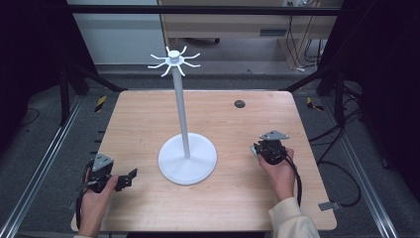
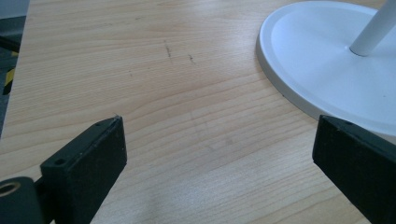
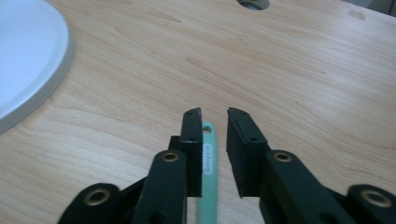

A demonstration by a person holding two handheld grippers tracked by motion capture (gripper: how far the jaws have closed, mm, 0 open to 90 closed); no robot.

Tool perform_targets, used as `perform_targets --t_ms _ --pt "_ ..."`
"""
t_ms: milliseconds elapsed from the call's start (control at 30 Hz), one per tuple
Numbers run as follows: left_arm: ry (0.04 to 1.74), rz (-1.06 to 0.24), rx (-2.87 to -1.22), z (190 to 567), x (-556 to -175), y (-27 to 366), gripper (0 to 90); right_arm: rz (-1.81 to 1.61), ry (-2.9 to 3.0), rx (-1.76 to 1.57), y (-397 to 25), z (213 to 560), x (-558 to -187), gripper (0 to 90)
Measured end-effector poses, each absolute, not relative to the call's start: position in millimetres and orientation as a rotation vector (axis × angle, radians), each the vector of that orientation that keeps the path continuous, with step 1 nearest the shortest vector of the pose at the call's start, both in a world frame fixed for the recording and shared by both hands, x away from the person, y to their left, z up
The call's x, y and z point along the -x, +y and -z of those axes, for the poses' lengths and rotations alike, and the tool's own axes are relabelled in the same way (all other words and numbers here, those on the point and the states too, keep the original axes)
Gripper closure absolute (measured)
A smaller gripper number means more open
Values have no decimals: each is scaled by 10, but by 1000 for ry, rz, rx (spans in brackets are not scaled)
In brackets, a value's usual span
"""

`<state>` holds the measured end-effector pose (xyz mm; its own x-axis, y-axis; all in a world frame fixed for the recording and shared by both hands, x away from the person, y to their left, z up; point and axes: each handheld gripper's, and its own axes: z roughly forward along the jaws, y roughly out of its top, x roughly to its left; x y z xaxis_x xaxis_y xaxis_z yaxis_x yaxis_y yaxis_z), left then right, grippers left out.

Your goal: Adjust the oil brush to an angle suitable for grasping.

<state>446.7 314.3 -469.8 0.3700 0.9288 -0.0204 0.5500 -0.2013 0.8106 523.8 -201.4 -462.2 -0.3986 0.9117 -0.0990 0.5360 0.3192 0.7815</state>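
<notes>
A white stand [image 1: 182, 109] rises from a round base [image 1: 187, 166] at the table's middle, with a ring of bare hooks [image 1: 174, 60] on top. My left gripper [image 1: 129, 177] rests near the front left edge, its jaws wide open [image 2: 219, 135] over bare wood, the base's rim [image 2: 299, 70] just to its right. My right gripper [image 1: 263, 147] sits right of the base. Its jaws [image 3: 215, 114] stand a narrow gap apart. A thin pale green handle [image 3: 207, 158] with printed lettering lies in that gap, against the left jaw; its far end is hidden below the gripper.
The wooden table [image 1: 148, 124] has a dark round cable hole [image 1: 239, 103] at the back right, also seen in the right gripper view as the hole [image 3: 252, 3]. The stand's base [image 3: 23, 60] lies left of the right gripper. Metal rails and cables run beside the table.
</notes>
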Motion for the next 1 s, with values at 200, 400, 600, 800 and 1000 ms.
perform_targets --t_ms 200,400,600,800,1000 --pt "1266 -646 -1878 4689 -4477 3118 25 -930 2120 -1244 -1979 4615 -5206 865" --pt "1257 -643 -1862 4667 -4511 3107 25 -904 2216 -1215 -1916 4644 -5188 896" --pt "1252 -642 -1859 4662 -4497 3112 25 -870 2266 -1203 -1836 4656 -5204 900" --pt "1258 -650 -1848 4650 -4490 3122 26 -864 2296 -1209 -1795 4671 -5210 900" --pt "1275 -651 -1845 4657 -4497 3149 26 -848 2287 -1251 -1861 4692 -5257 900"
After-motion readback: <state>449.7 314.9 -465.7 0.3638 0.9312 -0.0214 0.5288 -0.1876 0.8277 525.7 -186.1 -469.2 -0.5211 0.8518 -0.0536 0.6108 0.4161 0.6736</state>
